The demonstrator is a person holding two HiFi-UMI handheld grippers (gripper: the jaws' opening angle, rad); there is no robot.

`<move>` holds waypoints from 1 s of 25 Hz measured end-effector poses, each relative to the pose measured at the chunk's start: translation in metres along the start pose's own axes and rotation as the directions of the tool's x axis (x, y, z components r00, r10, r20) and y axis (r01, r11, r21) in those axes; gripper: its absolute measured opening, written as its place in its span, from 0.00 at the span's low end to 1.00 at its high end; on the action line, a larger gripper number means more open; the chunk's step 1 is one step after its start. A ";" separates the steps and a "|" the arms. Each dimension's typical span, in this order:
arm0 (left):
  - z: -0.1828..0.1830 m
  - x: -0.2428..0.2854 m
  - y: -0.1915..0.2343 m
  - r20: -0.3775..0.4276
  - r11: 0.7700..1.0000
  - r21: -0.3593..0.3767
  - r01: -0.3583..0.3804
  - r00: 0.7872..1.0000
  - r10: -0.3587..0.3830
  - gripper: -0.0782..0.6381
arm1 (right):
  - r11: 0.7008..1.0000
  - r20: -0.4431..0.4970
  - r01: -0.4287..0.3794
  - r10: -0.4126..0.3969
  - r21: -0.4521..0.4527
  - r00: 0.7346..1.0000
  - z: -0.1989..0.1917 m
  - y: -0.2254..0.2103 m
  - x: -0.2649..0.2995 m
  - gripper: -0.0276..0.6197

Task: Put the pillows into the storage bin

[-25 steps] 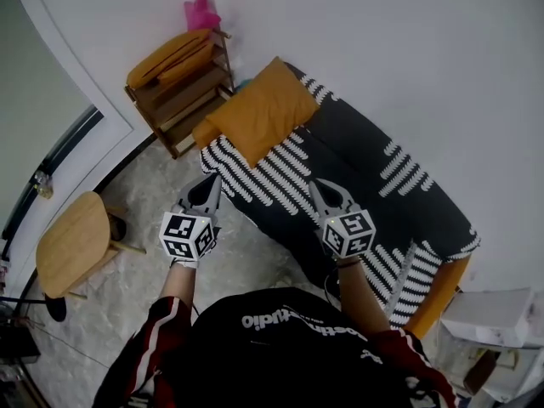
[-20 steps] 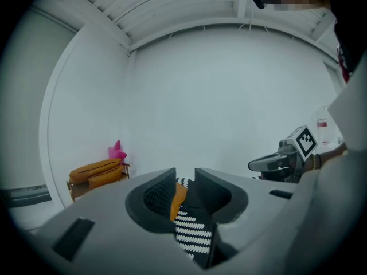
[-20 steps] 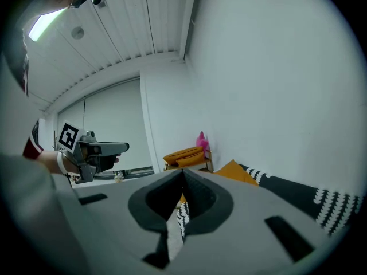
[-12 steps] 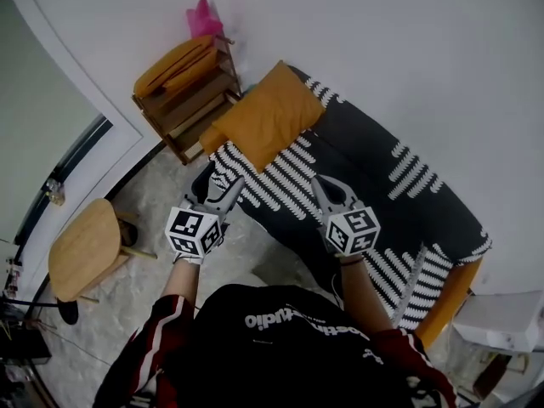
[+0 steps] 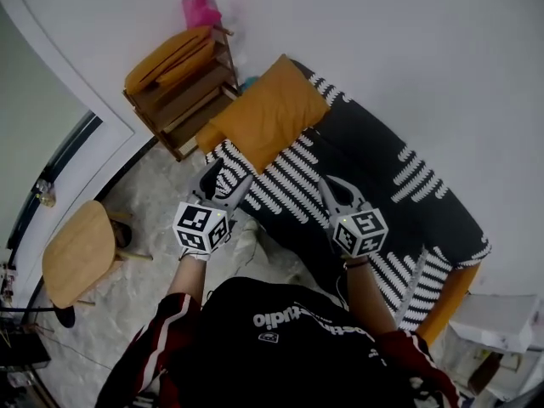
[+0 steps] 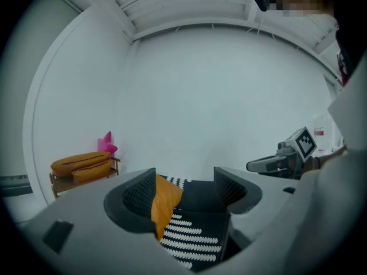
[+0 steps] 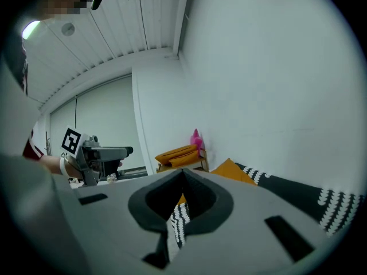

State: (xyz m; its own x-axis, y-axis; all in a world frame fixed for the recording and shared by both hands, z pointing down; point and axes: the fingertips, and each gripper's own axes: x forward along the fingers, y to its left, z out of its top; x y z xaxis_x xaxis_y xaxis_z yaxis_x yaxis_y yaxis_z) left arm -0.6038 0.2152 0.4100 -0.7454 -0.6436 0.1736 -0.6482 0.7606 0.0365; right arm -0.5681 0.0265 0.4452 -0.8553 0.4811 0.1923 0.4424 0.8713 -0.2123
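Left gripper point(image 5: 225, 175): jaws have just been opening, now wide, nothing pinched; orange pillow point(image 5: 270, 113) lies just ahead on the striped sofa point(image 5: 374, 168), in line with the gap, toward the left pad. Right gripper point(image 5: 330, 184): jaws together, empty, over the sofa's front edge. Farther back, two more orange pillows point(image 5: 166, 53) on a wooden rack point(image 5: 183, 100)

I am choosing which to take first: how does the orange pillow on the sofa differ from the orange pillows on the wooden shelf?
The sofa pillow lies alone on the striped sofa; the shelf pillows are two, stacked atop the wooden shelf. The sofa pillow shows a square face; the shelf pillows look longer and narrower. All are orange.
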 end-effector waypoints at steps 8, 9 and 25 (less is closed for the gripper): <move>-0.018 0.083 0.087 -0.045 0.997 -0.015 0.077 0.996 -0.078 0.53 | 0.998 -0.032 0.063 -0.063 -0.016 0.997 0.012 -0.025 0.087 0.05; -0.021 0.095 0.101 -0.056 0.996 -0.009 0.085 0.995 -0.085 0.53 | 0.997 -0.035 0.076 -0.077 -0.012 0.996 0.014 -0.030 0.101 0.05; -0.090 0.302 0.261 -0.240 0.948 0.006 0.318 0.921 -0.308 0.53 | 0.956 -0.181 0.292 -0.286 0.004 0.941 -0.014 -0.108 0.257 0.05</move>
State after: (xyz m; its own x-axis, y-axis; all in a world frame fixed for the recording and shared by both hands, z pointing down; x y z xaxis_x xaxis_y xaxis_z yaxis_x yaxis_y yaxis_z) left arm -0.9844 0.2269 0.5605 -0.4495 -0.8061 0.3849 -0.8528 0.5155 0.0838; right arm -0.8313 0.0576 0.5309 -0.8826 0.2205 0.4152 0.1722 0.9734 -0.1510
